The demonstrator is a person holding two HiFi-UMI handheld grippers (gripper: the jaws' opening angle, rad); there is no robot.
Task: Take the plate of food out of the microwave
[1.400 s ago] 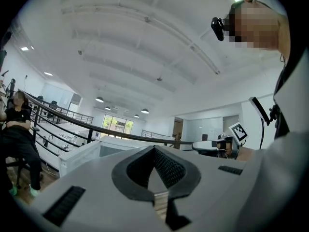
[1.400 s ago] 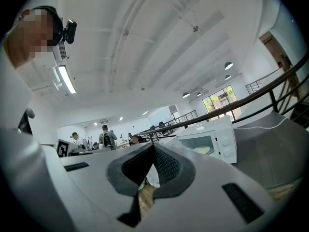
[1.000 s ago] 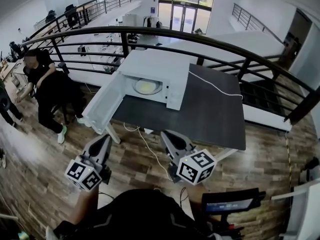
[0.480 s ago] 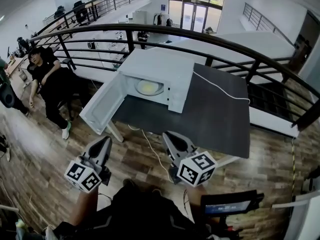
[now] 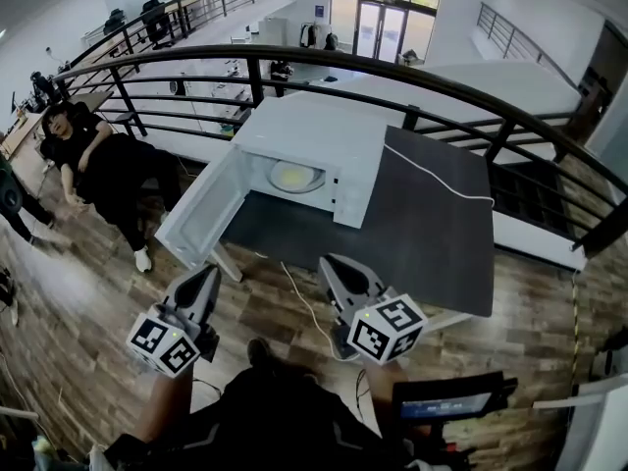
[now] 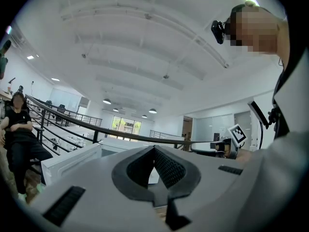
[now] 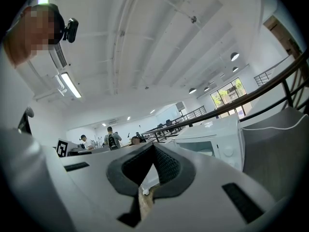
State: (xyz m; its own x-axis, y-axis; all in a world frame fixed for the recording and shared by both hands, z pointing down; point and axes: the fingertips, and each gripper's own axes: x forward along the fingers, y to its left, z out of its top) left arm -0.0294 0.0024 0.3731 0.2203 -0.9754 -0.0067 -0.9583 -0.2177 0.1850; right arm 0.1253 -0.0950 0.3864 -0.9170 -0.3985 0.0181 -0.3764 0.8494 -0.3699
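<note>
1. Centrally, a white microwave [image 5: 316, 143] stands at the far-left part of a dark surface [image 5: 432, 243], its door [image 5: 201, 209] swung fully open toward the left of the head view.
2. Inside the open cavity, the plate of food [image 5: 294, 176] rests on the oven floor; it is pale, round and carries a yellowish portion. Nothing touches it.
3. Left tongs [image 5: 207, 272]: held level above the wooden floor [image 5: 78, 302], short of the surface's near edge and pointing toward the open door. The left gripper view shows the two ribbed pads meeting at their tips, with nothing between them.
4. Right tongs [image 5: 332, 263]: held level beside the left pair, just short of the surface's near edge and well apart from the microwave. The right gripper view shows its jaws closed together and empty.
5. Each pair of tongs carries a cube with square markers at its rear, left cube [image 5: 162, 341] and right cube [image 5: 385, 328].
6. A white cable [image 5: 432, 170] runs across the surface from behind the microwave toward the right.
7. A curved black railing [image 5: 412, 81] passes behind the surface.
8. A seated person [image 5: 108, 165] in dark clothing is at the left, beyond the open door.
</note>
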